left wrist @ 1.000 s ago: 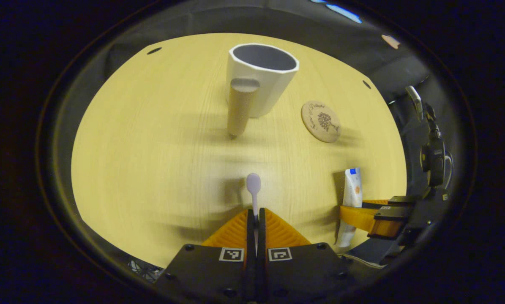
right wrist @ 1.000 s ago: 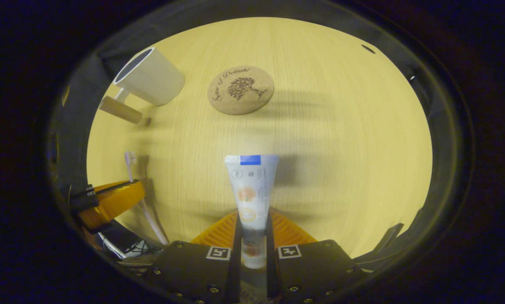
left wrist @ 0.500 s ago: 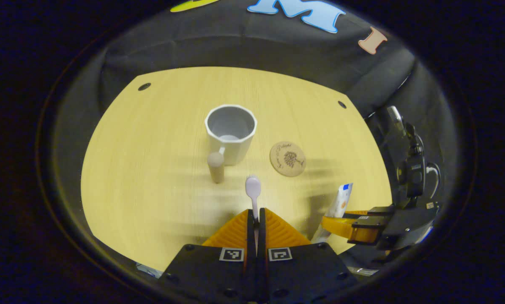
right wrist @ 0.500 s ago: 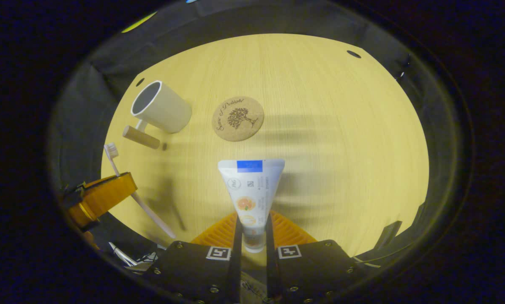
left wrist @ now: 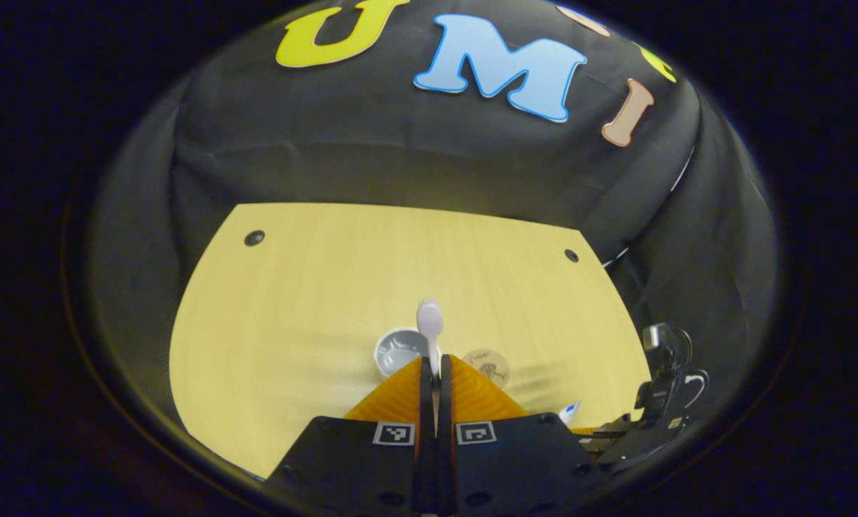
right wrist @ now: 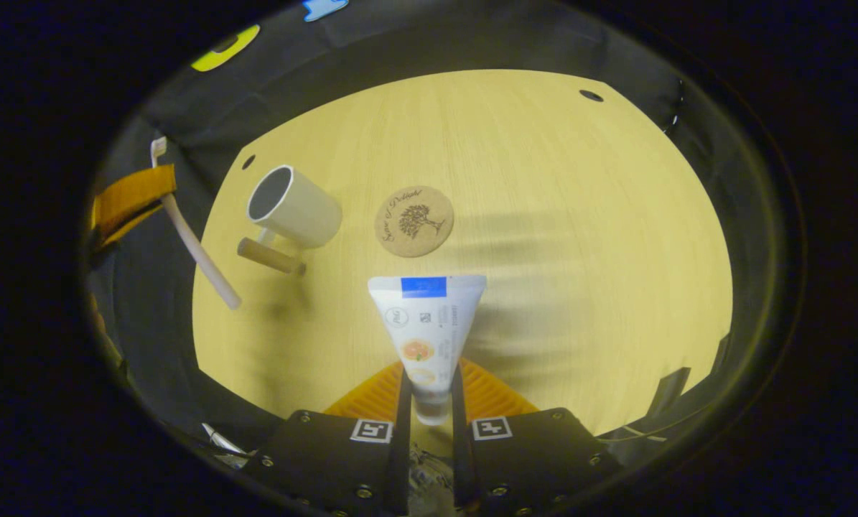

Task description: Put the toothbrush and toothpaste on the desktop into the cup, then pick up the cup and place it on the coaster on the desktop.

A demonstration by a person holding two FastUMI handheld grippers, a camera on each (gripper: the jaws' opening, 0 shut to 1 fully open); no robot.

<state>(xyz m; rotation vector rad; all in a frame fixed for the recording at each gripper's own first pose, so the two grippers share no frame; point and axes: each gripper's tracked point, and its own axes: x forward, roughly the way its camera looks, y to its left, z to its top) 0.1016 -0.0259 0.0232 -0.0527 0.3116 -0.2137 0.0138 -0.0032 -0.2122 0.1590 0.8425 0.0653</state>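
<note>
Left gripper [left wrist: 434,373] is clamped on the toothbrush [left wrist: 430,323], held well above the desktop [left wrist: 292,287], head sticking out past the fingers. Cup [right wrist: 294,207] stands empty, coaster [right wrist: 413,220] just beside it. Right gripper [right wrist: 429,402] grips the toothpaste [right wrist: 426,323] near the cap end, probably clear of the desktop; hard to tell.

Bare desktop [right wrist: 579,215] right of coaster [right wrist: 413,220]
</note>
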